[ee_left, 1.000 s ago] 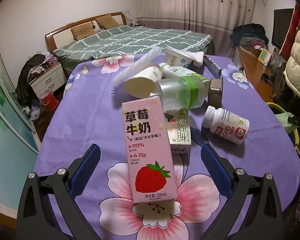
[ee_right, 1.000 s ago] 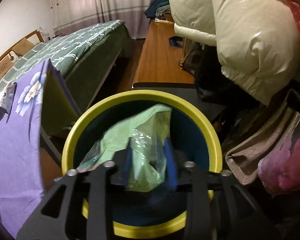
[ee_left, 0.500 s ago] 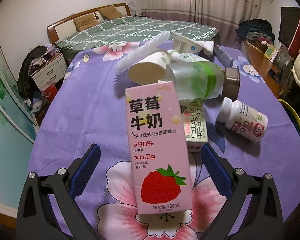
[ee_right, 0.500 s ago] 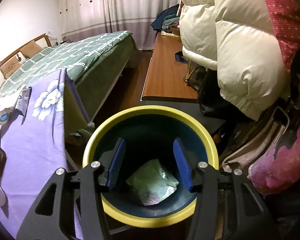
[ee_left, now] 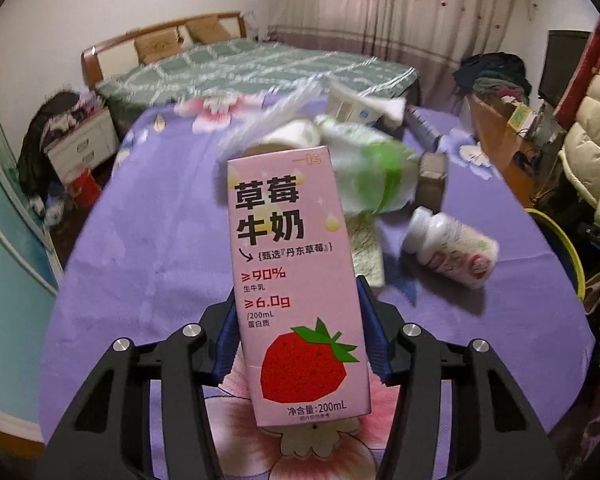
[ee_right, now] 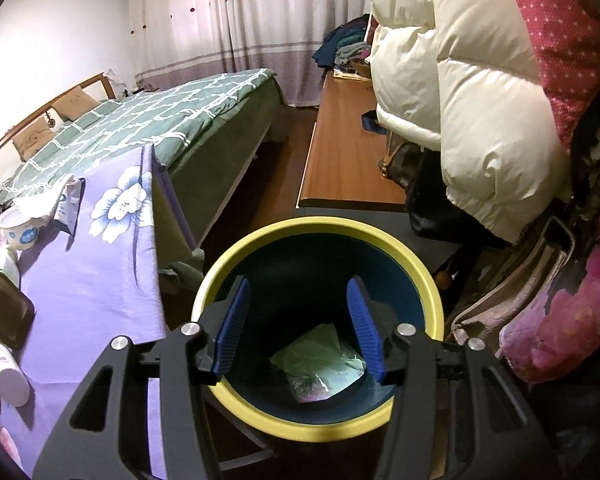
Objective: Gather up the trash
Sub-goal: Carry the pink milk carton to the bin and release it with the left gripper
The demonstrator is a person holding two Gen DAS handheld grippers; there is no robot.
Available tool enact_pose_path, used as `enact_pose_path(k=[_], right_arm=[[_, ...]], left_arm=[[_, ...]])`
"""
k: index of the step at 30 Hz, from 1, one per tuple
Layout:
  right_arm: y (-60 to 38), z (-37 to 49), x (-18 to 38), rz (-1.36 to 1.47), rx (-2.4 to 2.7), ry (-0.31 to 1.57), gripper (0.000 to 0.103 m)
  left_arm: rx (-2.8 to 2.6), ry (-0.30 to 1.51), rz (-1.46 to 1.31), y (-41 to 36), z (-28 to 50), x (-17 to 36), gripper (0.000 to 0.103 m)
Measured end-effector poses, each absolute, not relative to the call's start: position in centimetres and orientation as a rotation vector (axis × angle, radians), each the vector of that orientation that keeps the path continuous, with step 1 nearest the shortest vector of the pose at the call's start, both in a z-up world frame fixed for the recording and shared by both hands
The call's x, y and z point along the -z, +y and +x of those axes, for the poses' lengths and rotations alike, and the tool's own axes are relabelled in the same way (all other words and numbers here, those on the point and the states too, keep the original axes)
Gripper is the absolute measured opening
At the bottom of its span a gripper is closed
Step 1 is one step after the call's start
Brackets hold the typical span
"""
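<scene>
My left gripper (ee_left: 298,334) is shut on the pink strawberry milk carton (ee_left: 296,280), holding it by its sides over the purple flowered tablecloth (ee_left: 148,240). Behind it lies a heap of trash: a clear bottle with a green label (ee_left: 374,184), a white pill bottle (ee_left: 452,246), a paper cup (ee_left: 290,134) and a small green carton (ee_left: 366,254). My right gripper (ee_right: 298,324) is open and empty above the yellow-rimmed bin (ee_right: 320,430). A green plastic bag (ee_right: 320,368) lies at the bin's bottom.
The bin stands on the floor beside the table's right edge (ee_right: 156,280). A wooden bench (ee_right: 344,148) and a hanging white down jacket (ee_right: 460,80) crowd the bin's far side. A bed (ee_left: 260,64) stands behind the table. The bin's rim shows at the right (ee_left: 568,248).
My left gripper closed on the pink carton and lifted it. My right gripper let go of the green bag, which dropped into the bin, then opened wider and rose.
</scene>
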State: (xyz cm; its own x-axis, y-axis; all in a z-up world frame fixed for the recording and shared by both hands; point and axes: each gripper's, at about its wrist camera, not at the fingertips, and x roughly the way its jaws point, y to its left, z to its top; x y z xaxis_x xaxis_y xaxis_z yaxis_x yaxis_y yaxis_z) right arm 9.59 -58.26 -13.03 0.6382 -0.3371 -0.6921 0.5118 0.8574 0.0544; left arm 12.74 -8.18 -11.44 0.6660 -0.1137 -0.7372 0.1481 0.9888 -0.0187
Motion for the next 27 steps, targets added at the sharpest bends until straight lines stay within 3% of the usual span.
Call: enact_pose_path(k=[7, 14, 27], right_arm=[[-58.1, 7.1, 11.4, 0.217, 0.495, 0.704, 0.049], [-58.8, 2.8, 10.1, 0.204, 0.524, 0.664, 0.054], [-63.1, -3.5, 10.3, 0.245, 0.615, 0.637, 0.058]], left_arm=[[0.289, 0.763, 0.122, -13.1, 12.0, 7.5, 0.052], [0.532, 0.732, 0.212, -23.6, 13.2, 5.2, 0.052], [0.809, 0.803, 0.388, -44.4, 15.3, 7.7, 0.052]])
